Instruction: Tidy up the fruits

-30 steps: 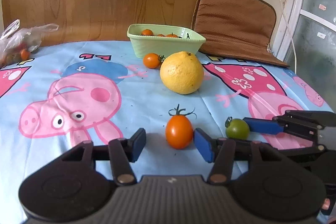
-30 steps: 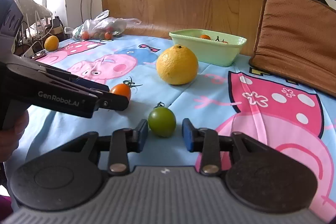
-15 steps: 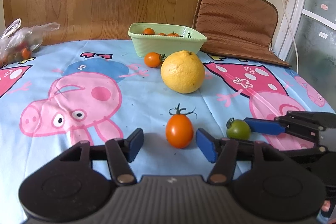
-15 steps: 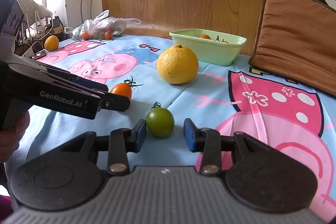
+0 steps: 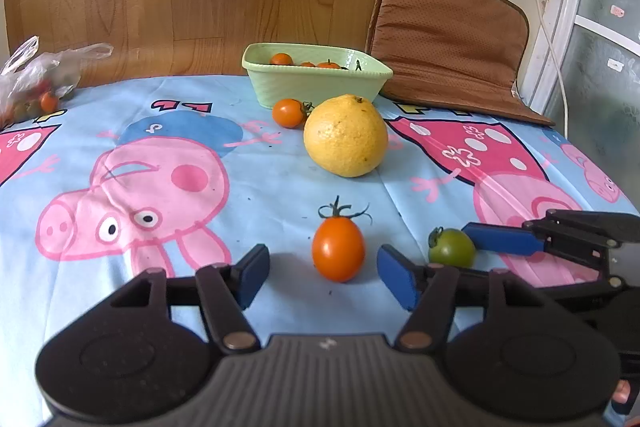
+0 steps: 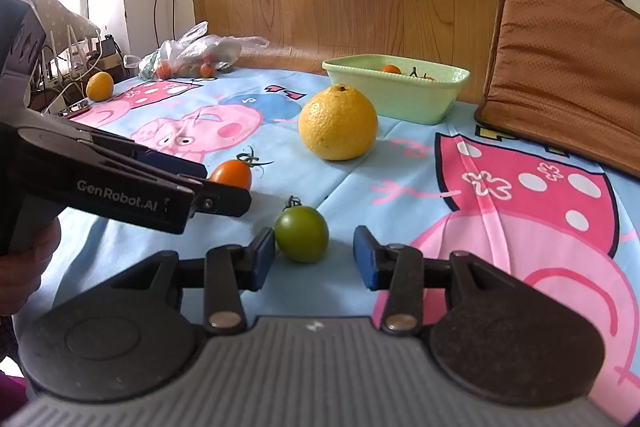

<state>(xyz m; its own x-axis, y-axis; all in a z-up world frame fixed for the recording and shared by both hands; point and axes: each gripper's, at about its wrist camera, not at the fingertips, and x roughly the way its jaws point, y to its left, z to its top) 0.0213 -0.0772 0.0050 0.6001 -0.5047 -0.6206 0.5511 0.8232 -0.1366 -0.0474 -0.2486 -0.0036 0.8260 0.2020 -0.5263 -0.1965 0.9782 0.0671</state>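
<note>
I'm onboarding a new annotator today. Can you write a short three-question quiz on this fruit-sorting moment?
1. True or false: the left gripper is shut on the orange tomato.
2. Which fruit sits between the right gripper's jaws? A) green tomato B) large yellow citrus C) a banana
3. Fill in: the small orange tomato beside the green bowl lies ___ the bowl.

Key: 1 false, its jaws have just been opening and clear the fruit; 2 A; 3 outside.
</note>
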